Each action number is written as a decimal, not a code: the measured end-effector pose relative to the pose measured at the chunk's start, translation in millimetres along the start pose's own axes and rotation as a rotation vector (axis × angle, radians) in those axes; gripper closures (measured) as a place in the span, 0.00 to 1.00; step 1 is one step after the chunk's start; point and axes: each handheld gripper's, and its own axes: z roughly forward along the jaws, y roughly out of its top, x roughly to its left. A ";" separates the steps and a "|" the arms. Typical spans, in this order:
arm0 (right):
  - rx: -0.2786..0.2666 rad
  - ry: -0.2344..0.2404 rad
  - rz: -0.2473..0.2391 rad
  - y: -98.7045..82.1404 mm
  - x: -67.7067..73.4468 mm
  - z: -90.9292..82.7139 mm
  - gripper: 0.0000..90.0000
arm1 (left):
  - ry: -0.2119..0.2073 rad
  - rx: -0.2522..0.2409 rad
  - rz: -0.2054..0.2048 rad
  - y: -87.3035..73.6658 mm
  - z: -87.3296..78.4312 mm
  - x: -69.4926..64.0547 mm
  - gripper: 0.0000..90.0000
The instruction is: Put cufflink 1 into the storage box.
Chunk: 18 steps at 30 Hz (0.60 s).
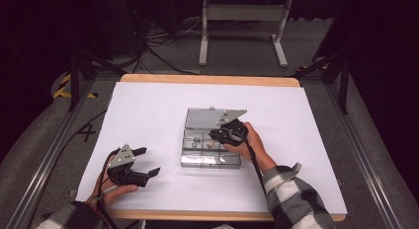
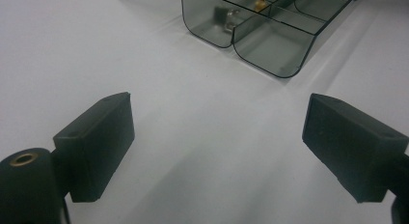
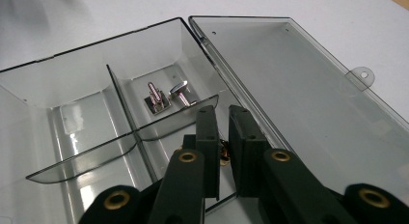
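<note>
Right gripper (image 3: 222,137), jaws nearly closed, is pinching a small brass part (image 3: 223,154) inside the open box (image 1: 210,160) mid-bench; weak grip risks dropping it; left gripper (image 1: 147,162) is idling, jaws wide, empty.

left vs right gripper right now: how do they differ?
Left gripper has its jaws spread wide with nothing between them; right gripper has its jaws nearly together. Left sits over bare white table, apart from the clear compartment box; right reaches down into that box. Both have black jaws and are hand-held.
</note>
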 end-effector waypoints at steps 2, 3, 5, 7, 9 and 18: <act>0.004 -0.002 -0.002 -0.1 0.0 0.0 0.94 | 0.000 -0.002 0.004 -0.1 -0.3 -0.1 0.13; 0.004 0.000 -0.001 -0.1 -0.1 0.1 0.94 | 0.000 -0.001 -0.003 -0.2 -0.2 -0.1 0.13; 0.009 -0.005 -0.007 0.1 0.2 0.6 0.93 | 0.001 -0.003 -0.004 -0.2 -0.3 0.0 0.13; 0.015 -0.001 -0.005 0.3 -0.2 1.3 0.93 | 0.002 -0.005 0.002 -0.2 -0.6 0.0 0.13; 0.016 -0.002 -0.005 0.3 0.0 1.9 0.93 | 0.006 -0.006 0.006 -0.2 -1.0 0.5 0.13; -0.004 -0.017 0.005 0.3 1.1 0.5 0.87 | 0.001 -0.011 0.003 -0.2 -1.6 1.0 0.13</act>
